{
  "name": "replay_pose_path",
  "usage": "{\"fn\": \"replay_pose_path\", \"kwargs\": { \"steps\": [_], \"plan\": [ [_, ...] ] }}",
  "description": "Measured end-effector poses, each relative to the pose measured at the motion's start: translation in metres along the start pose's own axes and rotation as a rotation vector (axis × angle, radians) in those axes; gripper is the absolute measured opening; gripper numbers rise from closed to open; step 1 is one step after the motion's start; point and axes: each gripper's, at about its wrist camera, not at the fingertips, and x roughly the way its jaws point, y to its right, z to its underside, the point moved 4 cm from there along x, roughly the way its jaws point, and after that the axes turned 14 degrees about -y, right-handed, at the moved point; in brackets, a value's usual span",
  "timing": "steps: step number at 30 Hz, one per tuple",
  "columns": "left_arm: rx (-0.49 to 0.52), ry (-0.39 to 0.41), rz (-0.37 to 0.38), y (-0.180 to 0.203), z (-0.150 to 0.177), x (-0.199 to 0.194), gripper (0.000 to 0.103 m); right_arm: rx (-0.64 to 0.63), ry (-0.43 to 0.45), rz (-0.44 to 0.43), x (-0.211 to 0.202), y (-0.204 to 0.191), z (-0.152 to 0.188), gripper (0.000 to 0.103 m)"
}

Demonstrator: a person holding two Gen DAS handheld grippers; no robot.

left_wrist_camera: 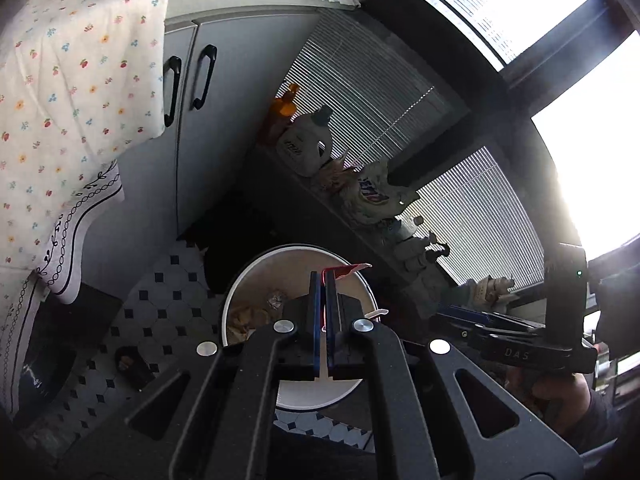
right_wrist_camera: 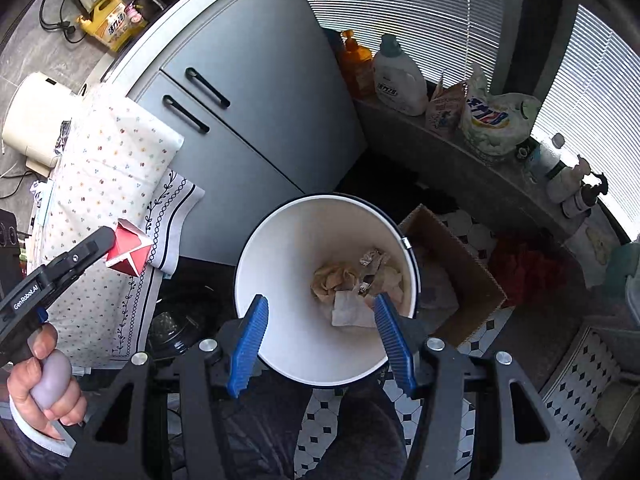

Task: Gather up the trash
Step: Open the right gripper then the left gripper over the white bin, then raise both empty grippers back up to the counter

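Your right hand-held gripper (right_wrist_camera: 320,344) hangs wide and empty over the white trash bin (right_wrist_camera: 280,264). Your left hand-held gripper (left_wrist_camera: 325,276), marked "GenRobot.AI", pinches a red carton (right_wrist_camera: 130,254). Crumpled paper (right_wrist_camera: 340,280) lies in the bin.

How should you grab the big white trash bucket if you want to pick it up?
Grip the white bucket by its thin rim, coming straight down from above, one finger inside and one outside. It stands upright and open-topped, and its round body looks too wide for the right gripper to span.
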Motion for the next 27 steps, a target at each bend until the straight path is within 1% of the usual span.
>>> {"fn": "replay_pose_path", "kwargs": {
  "steps": [5,6,7,8,9,11,13,14,16,17,19,20,22,23,27],
  "plan": [
    [0.032,-0.075,0.006,0.025,-0.001,0.031,0.003,0.035,0.046,0.007,-0.024,0.025,0.006,0.055],
    [0.035,-0.101,0.021,0.028,0.000,0.037,0.007,0.042,0.053,0.005,-0.028,0.029,0.006,0.055],
    [0.037,-0.115,0.039,0.030,0.001,0.040,0.018,0.047,0.060,0.002,-0.031,0.033,0.006,0.055],
    [0.039,-0.111,0.045,0.033,0.002,0.039,0.024,0.051,0.067,-0.001,-0.034,0.035,0.006,0.055],
    [0.041,-0.098,0.035,0.035,0.002,0.036,0.034,0.051,0.074,-0.006,-0.037,0.036,0.006,0.055],
    [0.044,-0.079,0.024,0.036,0.002,0.027,0.042,0.044,0.087,-0.014,-0.040,0.034,0.003,0.055],
    [0.040,-0.051,0.009,0.034,0.002,0.013,0.059,0.034,0.097,-0.028,-0.041,0.030,-0.001,0.056],
    [0.038,-0.036,-0.004,0.034,0.002,0.006,0.062,0.027,0.102,-0.035,-0.041,0.026,-0.003,0.057],
    [0.023,-0.014,-0.026,0.030,0.001,-0.012,0.071,0.004,0.116,-0.049,-0.041,0.016,-0.009,0.064],
    [0.013,-0.003,-0.046,0.027,0.000,-0.020,0.073,-0.008,0.126,-0.055,-0.041,0.010,-0.010,0.067],
    [-0.009,0.032,-0.096,0.021,-0.001,-0.043,0.078,-0.022,0.158,-0.067,-0.046,-0.002,-0.014,0.078],
    [-0.010,0.056,-0.111,0.021,-0.003,-0.054,0.080,-0.027,0.172,-0.078,-0.048,-0.008,-0.016,0.079],
    [-0.008,0.118,-0.143,0.017,-0.005,-0.080,0.090,-0.043,0.185,-0.095,-0.053,-0.021,-0.020,0.082],
    [-0.014,0.143,-0.157,0.015,-0.006,-0.090,0.091,-0.055,0.192,-0.098,-0.055,-0.027,-0.022,0.083],
    [-0.069,0.215,-0.191,-0.001,-0.008,-0.124,0.094,-0.103,0.224,-0.092,-0.068,-0.050,-0.030,0.091]
  ]
}}
